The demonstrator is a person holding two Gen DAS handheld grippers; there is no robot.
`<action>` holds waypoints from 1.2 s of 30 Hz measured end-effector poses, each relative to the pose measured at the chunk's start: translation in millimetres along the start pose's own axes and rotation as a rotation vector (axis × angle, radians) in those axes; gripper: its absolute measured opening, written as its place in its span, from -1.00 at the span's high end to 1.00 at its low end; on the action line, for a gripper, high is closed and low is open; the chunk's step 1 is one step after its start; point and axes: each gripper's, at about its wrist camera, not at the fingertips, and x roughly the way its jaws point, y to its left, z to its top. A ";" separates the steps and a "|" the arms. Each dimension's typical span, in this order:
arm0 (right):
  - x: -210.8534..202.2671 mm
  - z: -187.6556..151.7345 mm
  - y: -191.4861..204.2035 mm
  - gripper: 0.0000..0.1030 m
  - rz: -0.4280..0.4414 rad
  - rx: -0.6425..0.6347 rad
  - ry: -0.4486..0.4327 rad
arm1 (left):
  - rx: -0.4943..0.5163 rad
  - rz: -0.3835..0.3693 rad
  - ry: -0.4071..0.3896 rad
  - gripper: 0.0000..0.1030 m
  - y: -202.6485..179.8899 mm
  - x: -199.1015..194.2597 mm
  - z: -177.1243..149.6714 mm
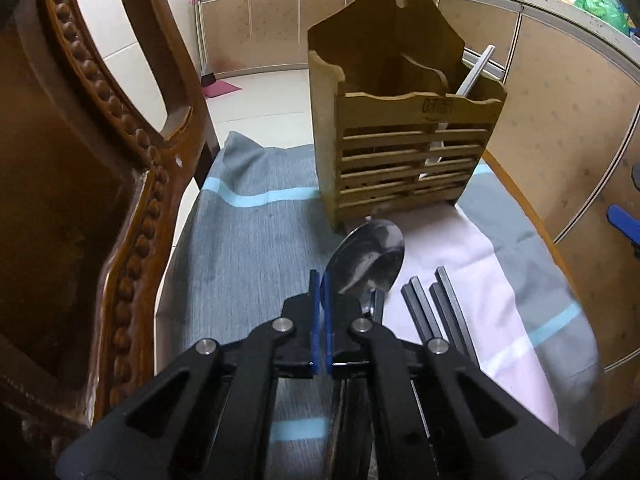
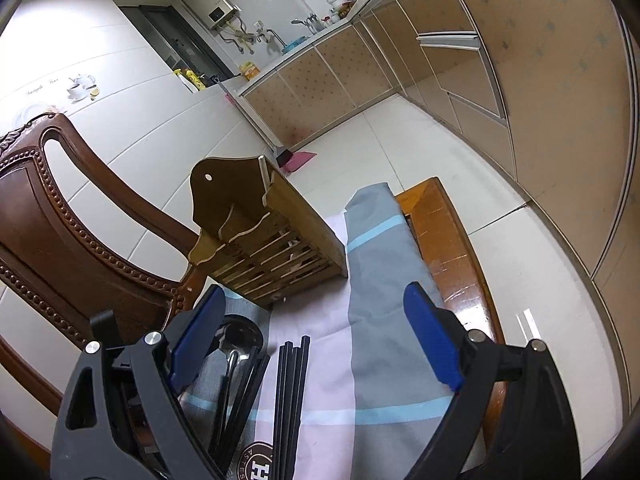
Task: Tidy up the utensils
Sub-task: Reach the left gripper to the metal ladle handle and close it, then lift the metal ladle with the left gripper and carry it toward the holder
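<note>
A wooden slatted utensil holder [image 1: 404,136] stands on the cloth-covered table; a white utensil [image 1: 476,72] leans in its right compartment. It also shows in the right wrist view [image 2: 276,232]. A large steel spoon [image 1: 368,258] lies in front of it, with black chopsticks [image 1: 436,308] to its right. My left gripper [image 1: 321,280] is shut and empty, just left of the spoon's bowl. My right gripper [image 2: 312,328] is wide open above the chopsticks [image 2: 294,384] and spoon [image 2: 236,340], holding nothing.
A carved brown wooden chair [image 1: 92,168] stands close on the left. The grey, pink and blue cloth [image 1: 248,248] covers the table; bare table edge [image 2: 444,240] shows at right. Kitchen cabinets [image 1: 560,92] and tiled floor lie beyond.
</note>
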 end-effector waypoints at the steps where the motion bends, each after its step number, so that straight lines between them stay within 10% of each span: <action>1: -1.7 -0.1 0.1 -0.72 0.001 -0.001 -0.003 | -0.007 0.003 -0.009 0.97 0.8 -2.5 0.9; 36: 2.1 0.6 -5.9 -0.72 0.019 0.035 0.018 | -0.179 0.076 -0.657 0.99 -8.2 -177.5 112.7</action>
